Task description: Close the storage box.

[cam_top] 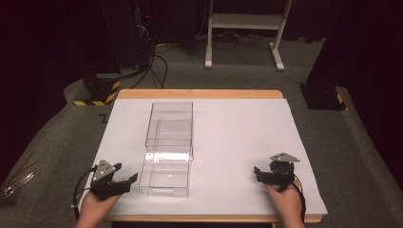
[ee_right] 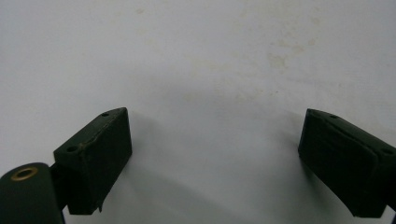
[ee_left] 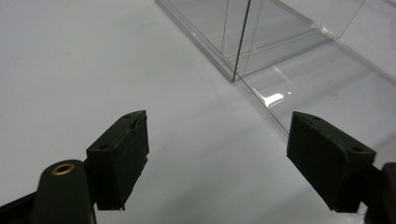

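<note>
**Two idle grippers flanking a clear plastic box on a white table**

Nearest the person, the left gripper [cam_top: 124,183] rests at the front left of the table [cam_top: 237,142], held in the left hand [cam_top: 97,209]; its jaws stand well apart with nothing between them, as the left gripper view confirms [ee_left: 217,154]. The right gripper [cam_top: 260,174] sits at the front right in the right hand [cam_top: 285,199], jaws likewise spread and empty over bare white surface [ee_right: 215,158].

Just beside the left gripper, towards the table's middle, stands the clear box [cam_top: 168,147], which appears to consist of two transparent sections set end to end, running from near the front edge back towards the far wooden edge. Whether the sections are joined cannot be told.

Judged by appearance, the box is light, rigid, thin-walled and smooth, hence slippery and liable to crack or skid under a hard pinch. A wall's upper rim or a corner edge offers the likeliest purchase, each jaw on one face of the wall.

Beyond the table lie cables [cam_top: 157,61] and a white frame [cam_top: 247,21].
</note>
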Demonstrator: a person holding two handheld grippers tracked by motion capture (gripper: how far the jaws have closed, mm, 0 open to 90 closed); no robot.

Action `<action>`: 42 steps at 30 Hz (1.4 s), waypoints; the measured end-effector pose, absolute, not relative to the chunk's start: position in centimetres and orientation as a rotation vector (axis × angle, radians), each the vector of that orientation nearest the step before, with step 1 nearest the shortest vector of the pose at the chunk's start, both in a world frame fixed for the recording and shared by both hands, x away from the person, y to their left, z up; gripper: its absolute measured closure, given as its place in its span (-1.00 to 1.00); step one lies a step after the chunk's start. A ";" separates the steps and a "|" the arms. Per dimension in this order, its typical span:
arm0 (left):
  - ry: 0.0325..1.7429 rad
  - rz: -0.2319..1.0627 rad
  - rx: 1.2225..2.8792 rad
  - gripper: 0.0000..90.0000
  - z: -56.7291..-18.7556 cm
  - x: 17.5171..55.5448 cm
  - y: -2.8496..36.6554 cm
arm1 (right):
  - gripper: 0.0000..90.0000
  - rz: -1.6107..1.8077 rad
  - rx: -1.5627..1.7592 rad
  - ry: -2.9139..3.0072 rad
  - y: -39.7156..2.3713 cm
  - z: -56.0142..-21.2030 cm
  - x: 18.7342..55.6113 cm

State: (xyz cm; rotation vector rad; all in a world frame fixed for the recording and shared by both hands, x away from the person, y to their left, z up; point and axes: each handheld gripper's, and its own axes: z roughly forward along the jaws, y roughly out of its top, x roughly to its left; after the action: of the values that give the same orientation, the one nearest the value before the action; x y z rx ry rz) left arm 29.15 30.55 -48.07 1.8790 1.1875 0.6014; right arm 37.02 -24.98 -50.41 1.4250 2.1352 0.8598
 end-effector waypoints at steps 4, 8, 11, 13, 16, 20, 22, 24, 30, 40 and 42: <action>1.190 0.625 1.869 -0.64 -47.6 29.0 30.5 | -0.79 0.860 1.425 2.136 -25.0 -50.4 37.0; 1.190 0.617 1.847 -0.66 -46.9 28.8 30.8 | -0.79 0.860 1.426 2.136 -25.0 -50.4 37.0; 1.177 0.617 1.813 -0.67 -46.3 28.6 31.1 | -0.79 0.860 1.425 2.136 -25.0 -50.4 37.0; 1.164 0.611 1.792 -0.68 -46.0 28.3 31.2 | -0.79 0.860 1.425 2.135 -25.0 -50.4 37.0; 1.145 0.605 1.770 -0.68 -45.6 27.9 31.2 | -0.79 0.860 1.425 2.135 -25.0 -50.4 37.0; 1.122 0.611 1.762 -0.68 -45.1 27.7 31.0 | -0.79 0.860 1.426 2.136 -25.0 -50.4 37.0; 1.109 0.608 1.754 -0.68 -44.8 27.6 30.9 | -0.79 0.860 1.426 2.136 -25.0 -50.4 37.0; 1.106 0.597 1.737 -0.68 -44.6 27.5 30.8 | -0.79 0.861 1.426 2.136 -25.0 -50.4 37.0; 1.073 0.583 1.720 -0.68 -44.1 26.9 30.1 | -0.79 0.862 1.427 2.135 -25.0 -50.4 37.0; 1.040 0.567 1.722 -0.68 -43.9 25.9 29.4 | -0.79 0.863 1.427 2.136 -25.0 -50.4 37.1; 1.035 0.566 1.718 -0.68 -43.7 25.6 29.3 | -0.79 0.862 1.427 2.136 -25.0 -50.4 37.1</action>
State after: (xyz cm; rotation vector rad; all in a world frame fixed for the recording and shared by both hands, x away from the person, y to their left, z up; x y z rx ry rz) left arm 25.61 29.27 -43.74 1.7183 1.0346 0.5665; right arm 37.07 -25.00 -50.40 1.4271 2.1364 0.8617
